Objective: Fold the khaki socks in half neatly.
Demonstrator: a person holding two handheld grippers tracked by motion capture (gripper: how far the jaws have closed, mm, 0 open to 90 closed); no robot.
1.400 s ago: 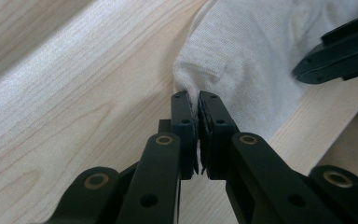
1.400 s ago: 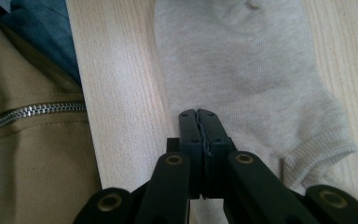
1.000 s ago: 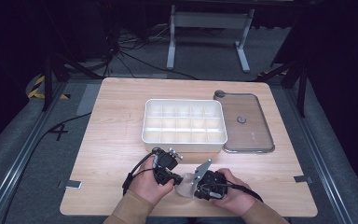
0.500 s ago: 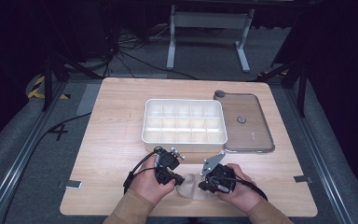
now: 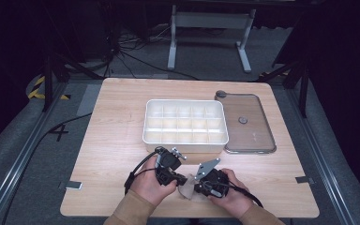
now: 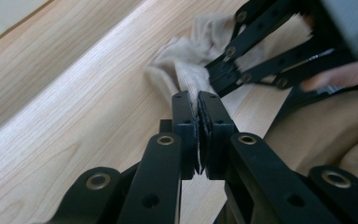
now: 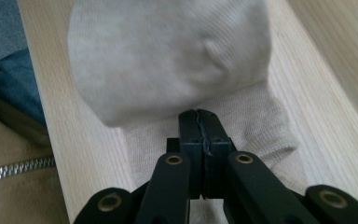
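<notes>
- Left gripper [image 6: 198,105]: jaws pressed together on a fold of the beige sock [image 6: 186,70].
- Right gripper [image 7: 199,116]: jaws closed, pinching the sock [image 7: 168,56], whose bulk bunches just beyond the tips.
- The sock [image 5: 186,191] lies between the two grippers, on the table [image 5: 112,145] near its front edge.
- The white tray [image 5: 185,123] sits behind the sock, mid-table.
- The clear lid [image 5: 246,123] lies just right of the tray.

A light wooden table [image 5: 112,140] is set on grey carpet [image 5: 23,154]. At 12 o'clock a white metal stand [image 5: 209,28] is seen, with black cables [image 5: 136,51] at 11. The room beyond is left dark.
</notes>
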